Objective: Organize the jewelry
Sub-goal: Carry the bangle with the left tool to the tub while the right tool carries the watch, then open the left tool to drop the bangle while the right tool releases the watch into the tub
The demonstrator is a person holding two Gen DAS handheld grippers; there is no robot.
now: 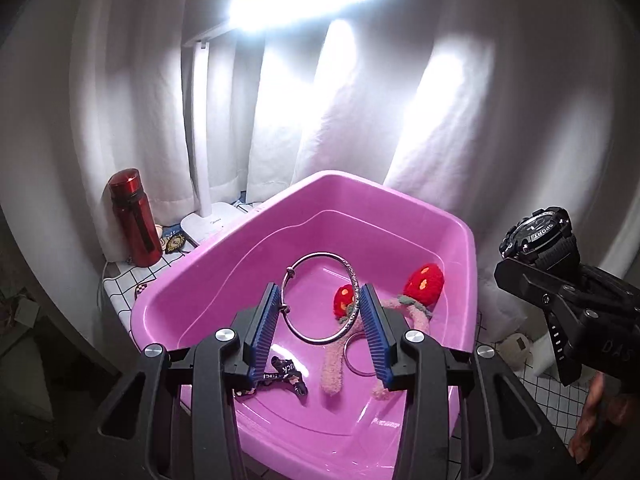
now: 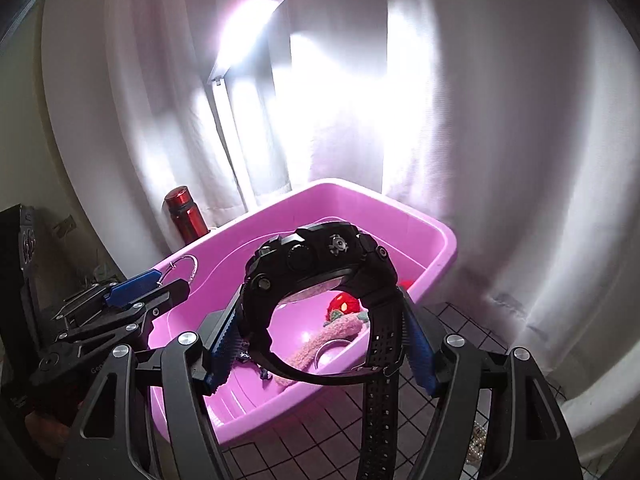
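A white curtain [image 1: 400, 128] hangs behind a table covered with a white cloth with a black grid [image 2: 320, 440], lit hard from above by a white desk lamp [image 1: 208, 128] whose glare washes out the folds around it. The largest thing on the table is a pink plastic tub [image 1: 224, 256]; in it lie a fuzzy pink band with two red strawberry pompoms [image 1: 425, 283], a plain silver ring [image 1: 352, 362] half covered by that band, and a small dark printed ribbon [image 1: 286, 374] whose lettering is too cut off to read. A red bottle [image 1: 132, 218] stands on the table just beside the tub's far left corner, near the lamp's base. The right gripper [image 2: 320, 344] is above the tub's near edge, its blue pads clamped on a black sports watch [image 2: 320, 264] held by the strap, with the watch face turned away in the right wrist view and the loose strap end hanging down out of frame. The left gripper [image 1: 320, 332] is over the tub with its jaws closed on a thin silver bangle [image 1: 318, 298], gripped across its hoop and standing upright between the blue pads. Part of a hand [image 1: 596, 412] shows at the lower right edge of the left wrist view, mostly cut off. A small pale round thing by the tub's right side is too blurred to identify
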